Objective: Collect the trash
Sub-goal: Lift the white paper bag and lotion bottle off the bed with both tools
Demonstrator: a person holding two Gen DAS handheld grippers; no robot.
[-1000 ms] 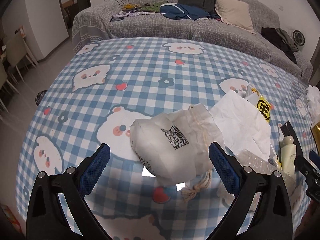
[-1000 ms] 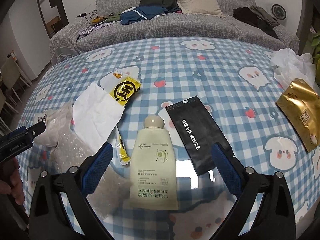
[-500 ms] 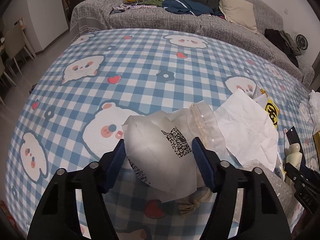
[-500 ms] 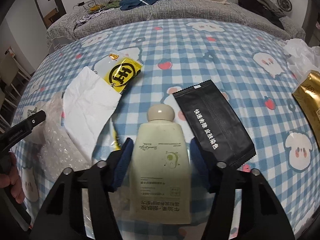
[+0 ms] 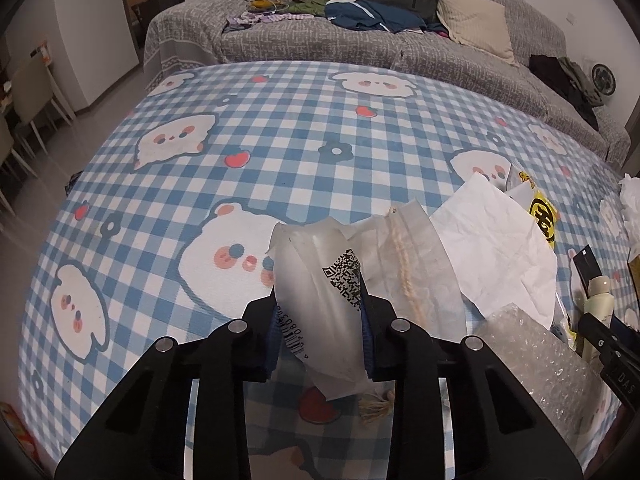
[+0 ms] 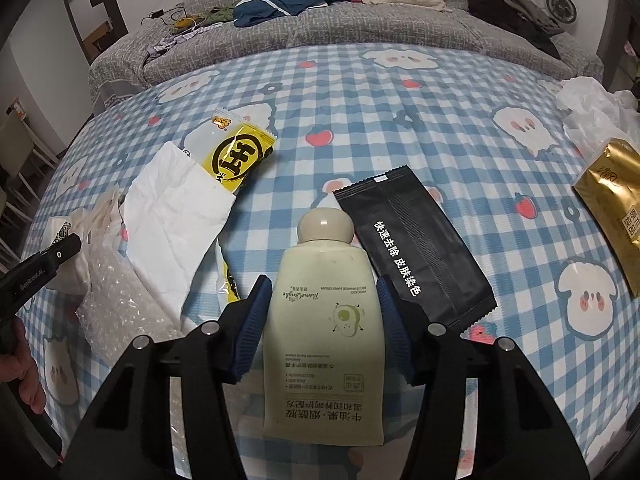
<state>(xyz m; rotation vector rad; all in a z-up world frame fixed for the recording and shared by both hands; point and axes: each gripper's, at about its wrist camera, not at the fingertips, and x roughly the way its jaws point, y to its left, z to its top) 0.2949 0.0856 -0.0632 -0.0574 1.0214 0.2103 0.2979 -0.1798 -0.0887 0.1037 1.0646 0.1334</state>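
My left gripper [image 5: 320,312] is shut on a translucent white plastic bag [image 5: 320,280] with a QR code and a rope handle, at the near edge of the checked table [image 5: 280,140]. My right gripper [image 6: 322,312] is shut on a pale green hand cream tube [image 6: 324,320] lying cap-away on the cloth. The tube's cap also shows at the right edge of the left wrist view [image 5: 598,292]. The left gripper's tip appears at the left of the right wrist view.
Other litter lies around: white paper [image 6: 172,220], a yellow snack wrapper [image 6: 238,156], bubble wrap [image 6: 116,304], a black sachet [image 6: 412,248], a gold packet [image 6: 616,208], crumpled white plastic [image 6: 592,100]. A grey sofa [image 5: 360,40] with clothes stands behind the table.
Both grippers have closed from wide open: the left onto the plastic bag, the right onto the hand cream tube. Both moved slightly forward.
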